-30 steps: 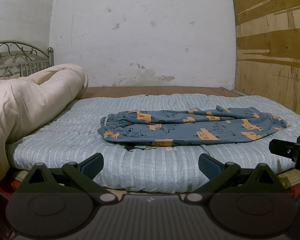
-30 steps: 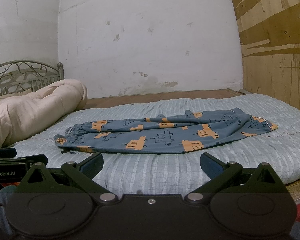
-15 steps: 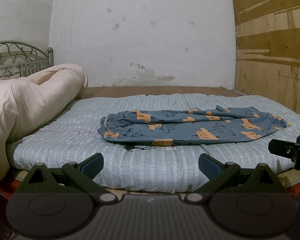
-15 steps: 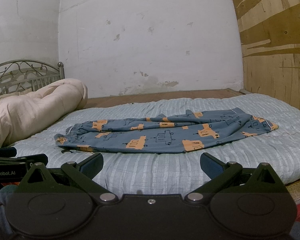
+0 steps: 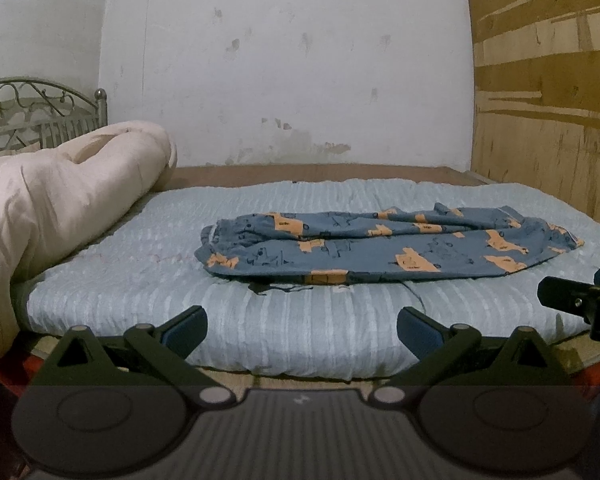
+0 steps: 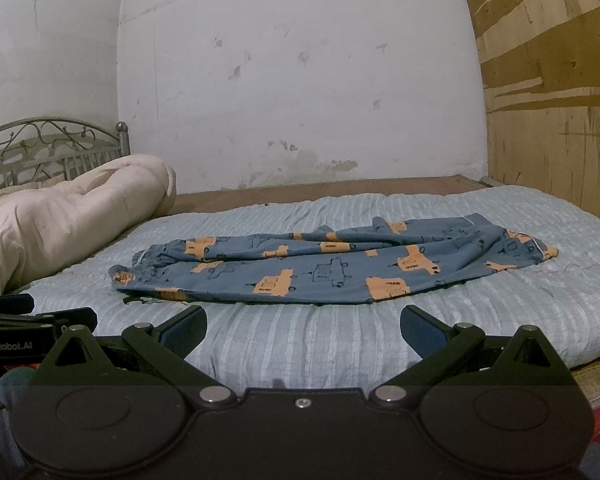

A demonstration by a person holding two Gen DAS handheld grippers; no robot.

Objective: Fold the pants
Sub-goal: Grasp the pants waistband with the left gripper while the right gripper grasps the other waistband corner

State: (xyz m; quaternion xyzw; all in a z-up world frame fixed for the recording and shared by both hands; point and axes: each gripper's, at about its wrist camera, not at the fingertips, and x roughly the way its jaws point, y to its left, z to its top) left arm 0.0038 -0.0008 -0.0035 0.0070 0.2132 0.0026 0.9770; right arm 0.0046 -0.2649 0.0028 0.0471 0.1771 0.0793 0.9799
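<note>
Left wrist view: left gripper (image 5: 302, 330) is spread wide, blue-padded fingers (image 5: 186, 328) far apart, nothing between them. It sits low in front of the near edge of the mattress (image 5: 140, 280), not touching it. Pants (image 5: 384, 246), blue with orange vehicle print, lie flat-ish and rumpled on the mattress, centre to right, well beyond the fingertips. Waistband end points left, leg ends point right. A dark loose thread or cord (image 5: 280, 289) lies on the mattress just in front of the pants' near edge. Rolled beige comforter (image 5: 60, 200) is on the left side of the bed, apart from the pants. Metal headboard (image 5: 40, 108) behind it. White wall (image 5: 284, 60) at the back, plywood panel (image 5: 548, 120) on the right. Tip of the right gripper (image 5: 572, 302) pokes in at the right edge; its state is not readable from here.

Right wrist view: right gripper (image 6: 302, 330) also fully spread, holding nothing, in front of the mattress (image 6: 500, 320) edge. Pants (image 6: 332, 266) lie across the middle, waistband left, hems right, no contact with either gripper. Comforter (image 6: 72, 216) and headboard (image 6: 52, 144) at left. Part of the left gripper (image 6: 36, 320) shows at the left edge.
</note>
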